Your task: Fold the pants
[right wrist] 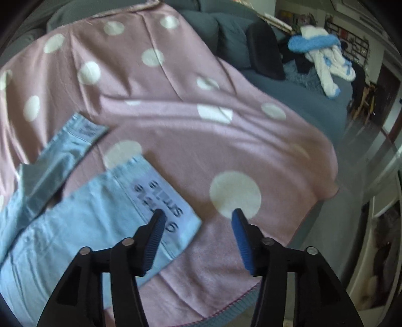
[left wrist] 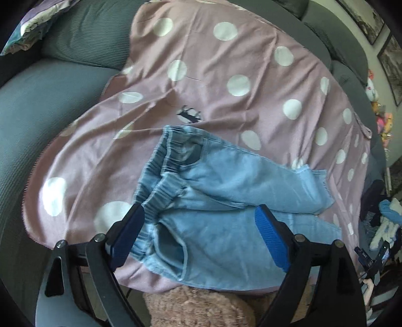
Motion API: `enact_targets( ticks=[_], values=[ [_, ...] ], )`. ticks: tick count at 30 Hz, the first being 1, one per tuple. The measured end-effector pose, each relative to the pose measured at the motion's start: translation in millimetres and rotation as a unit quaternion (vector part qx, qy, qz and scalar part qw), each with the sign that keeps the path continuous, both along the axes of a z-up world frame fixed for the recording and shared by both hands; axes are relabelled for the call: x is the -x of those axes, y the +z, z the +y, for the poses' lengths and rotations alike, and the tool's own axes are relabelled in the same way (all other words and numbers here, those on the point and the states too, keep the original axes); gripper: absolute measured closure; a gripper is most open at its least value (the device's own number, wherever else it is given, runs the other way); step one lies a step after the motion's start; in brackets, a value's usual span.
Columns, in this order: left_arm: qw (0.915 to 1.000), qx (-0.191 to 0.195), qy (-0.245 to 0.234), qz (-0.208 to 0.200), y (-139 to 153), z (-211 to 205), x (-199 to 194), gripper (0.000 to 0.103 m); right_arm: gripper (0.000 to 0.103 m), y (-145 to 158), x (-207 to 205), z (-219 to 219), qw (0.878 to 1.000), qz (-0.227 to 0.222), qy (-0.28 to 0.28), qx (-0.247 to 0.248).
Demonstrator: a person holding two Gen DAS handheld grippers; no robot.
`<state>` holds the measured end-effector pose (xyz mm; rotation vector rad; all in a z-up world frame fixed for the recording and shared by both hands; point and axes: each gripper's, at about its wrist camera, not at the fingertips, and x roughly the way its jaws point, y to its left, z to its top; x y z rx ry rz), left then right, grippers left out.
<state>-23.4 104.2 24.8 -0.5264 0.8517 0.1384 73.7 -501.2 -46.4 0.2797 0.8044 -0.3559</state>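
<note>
A big grey-blue sofa (left wrist: 37, 105) fills the back. A pink blanket with white dots (left wrist: 226, 75) is spread over it. The light blue pants (left wrist: 226, 181) lie on the blanket, near its front edge. They are rumpled, not flat. The stretchy waistband (left wrist: 160, 176) is bunched up on the left, and the two legs run off to the right, one lying partly over the other. In the right wrist view, one leg end (right wrist: 160, 201) has a pale patch with dark letters on it, and the other leg end (right wrist: 83, 130) lies further back.

A pile of white and blue clothes (right wrist: 324, 57) sits far off on the sofa. A patterned pillow (left wrist: 37, 22) is in the back corner.

The left gripper (left wrist: 199, 216) is wide open above the waistband and holds nothing. The right gripper (right wrist: 198, 216) is wide open too, with one finger (right wrist: 155, 231) over the lettered leg end, and holds nothing.
</note>
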Motion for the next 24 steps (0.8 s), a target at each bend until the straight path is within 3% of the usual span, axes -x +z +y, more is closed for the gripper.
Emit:
enact_targets(
  ticks=[3,6,10,12,14,19,22,24],
  values=[
    [0.9994,0.009,-0.029,0.016,-13.5,-24.1,-25.4,0.014,0.031,37.1,-7.8,25.1,0.998,-0.038,0.055,-0.003],
    [0.9975,0.024,-0.053,0.039,-30.5,-43.8,-46.7,0.018,0.030,61.4,-25.8,51.5,0.988,-0.067,0.129,-0.052],
    [0.9939,0.032,-0.084,0.065,-52.4,-66.9,-69.9,0.031,0.030,77.8,-73.9,96.0,0.967,-0.041,0.211,-0.139],
    [0.9930,0.025,-0.087,0.076,-61.8,-72.8,-77.2,0.036,0.030,82.6,-102.0,125.8,0.958,-0.026,0.243,-0.153],
    [0.9920,0.027,-0.089,0.086,-71.8,-75.9,-82.8,0.041,0.030,82.9,-127.7,150.5,0.957,-0.012,0.253,-0.144],
    [0.9879,0.048,-0.081,0.123,-95.9,-72.5,-91.7,0.042,0.030,57.6,-193.3,202.5,0.959,0.050,0.235,-0.154],
    [0.9886,0.053,-0.083,0.114,-97.2,-68.8,-92.0,0.042,0.030,34.9,-228.7,229.0,0.959,0.088,0.214,-0.167],
    [0.9883,0.067,-0.080,0.111,-98.2,-64.1,-92.2,0.041,0.032,22.7,-244.8,241.4,0.962,0.107,0.202,-0.146]
  ],
)
